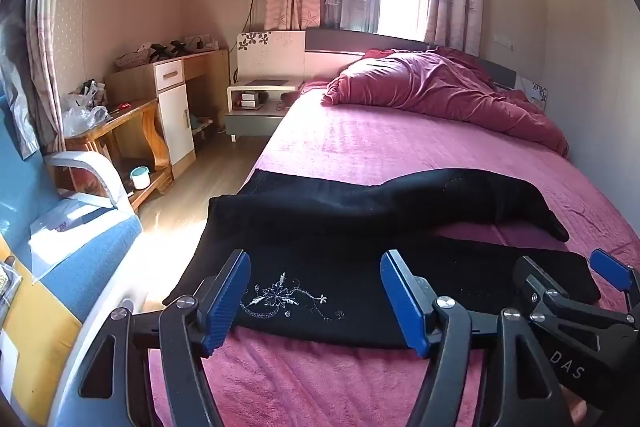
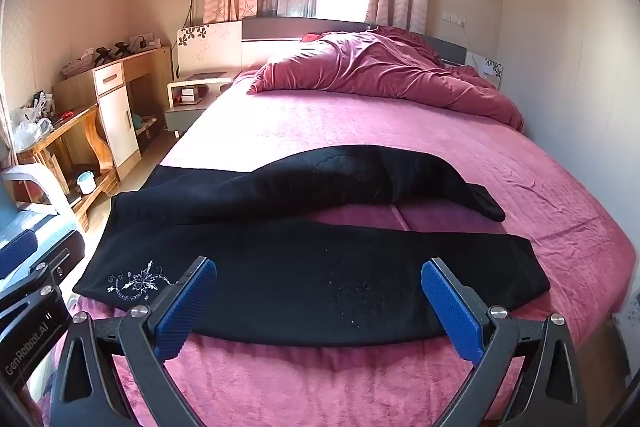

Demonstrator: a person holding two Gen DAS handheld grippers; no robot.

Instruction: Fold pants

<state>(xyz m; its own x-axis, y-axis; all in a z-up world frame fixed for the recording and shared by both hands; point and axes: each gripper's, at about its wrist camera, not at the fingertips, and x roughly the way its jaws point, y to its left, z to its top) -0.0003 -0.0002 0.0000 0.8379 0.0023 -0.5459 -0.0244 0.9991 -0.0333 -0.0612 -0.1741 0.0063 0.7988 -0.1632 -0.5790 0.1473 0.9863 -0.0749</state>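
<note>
Black pants (image 1: 360, 227) lie spread across the near part of the pink bed (image 1: 380, 147), waist at the left, legs running right. The near leg bears a silver flower embroidery (image 1: 280, 297) and lies flat; the far leg is bunched and bends away. My left gripper (image 1: 316, 303) is open and empty, held just above the near edge of the pants by the embroidery. My right gripper (image 2: 320, 311) is open and empty over the near leg (image 2: 320, 275), to the right of the left one. The right gripper also shows in the left wrist view (image 1: 568, 287).
A crumpled red duvet (image 1: 440, 91) lies at the head of the bed. The bed's left edge drops to a wooden floor (image 1: 208, 171). A nightstand (image 1: 256, 103), a desk (image 1: 168, 95) and a blue chair (image 1: 80, 239) stand at the left. A wall (image 2: 560, 67) runs along the right.
</note>
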